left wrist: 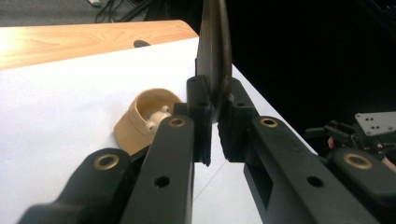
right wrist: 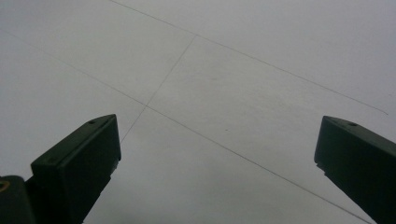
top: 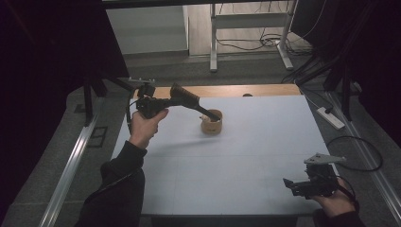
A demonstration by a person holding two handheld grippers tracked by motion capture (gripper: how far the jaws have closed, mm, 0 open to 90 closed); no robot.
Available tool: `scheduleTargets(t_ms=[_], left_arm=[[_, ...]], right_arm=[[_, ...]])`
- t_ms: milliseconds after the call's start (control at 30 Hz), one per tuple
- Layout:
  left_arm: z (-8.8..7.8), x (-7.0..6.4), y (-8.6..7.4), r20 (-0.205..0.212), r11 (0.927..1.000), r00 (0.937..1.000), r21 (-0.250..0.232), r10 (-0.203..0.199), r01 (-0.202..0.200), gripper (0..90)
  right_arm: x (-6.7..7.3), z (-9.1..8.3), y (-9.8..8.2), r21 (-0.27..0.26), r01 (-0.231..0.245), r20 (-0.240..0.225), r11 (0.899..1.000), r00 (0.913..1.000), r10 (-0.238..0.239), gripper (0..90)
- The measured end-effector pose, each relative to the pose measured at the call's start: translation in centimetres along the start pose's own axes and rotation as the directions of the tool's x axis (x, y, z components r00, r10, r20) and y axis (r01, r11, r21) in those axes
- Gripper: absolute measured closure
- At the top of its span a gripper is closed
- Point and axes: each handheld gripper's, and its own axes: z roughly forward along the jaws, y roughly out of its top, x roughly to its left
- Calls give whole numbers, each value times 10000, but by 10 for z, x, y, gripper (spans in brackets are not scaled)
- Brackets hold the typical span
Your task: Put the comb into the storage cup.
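The left tongs (top: 201,110), at the far left of the tabletop (top: 265,142), are pressed together on a thin dark flat piece (left wrist: 214,60). Its long axis runs straight on from the tips, slanting down and right toward the tan cup (top: 211,122), where it seems to touch the rim. The cup, upright and mouth up, sits far-centre just right of that hand; the right tongs (top: 289,184), spread wide and holding nothing, wait well apart at the near right edge.
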Motion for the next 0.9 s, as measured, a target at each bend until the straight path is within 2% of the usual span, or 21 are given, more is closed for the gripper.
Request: scheduleTargets(t_ms=[467,900], left_arm=[[3,6,15,-498,10000,9988,-14,22,-22,830],[9,14,19,-752,9999,9972,82,-52,59,830]], right_arm=[[0,0,0,9,38,33,10000,10000,-38,17],[1,0,0,-11,61,22,10000,10000,-61,16]])
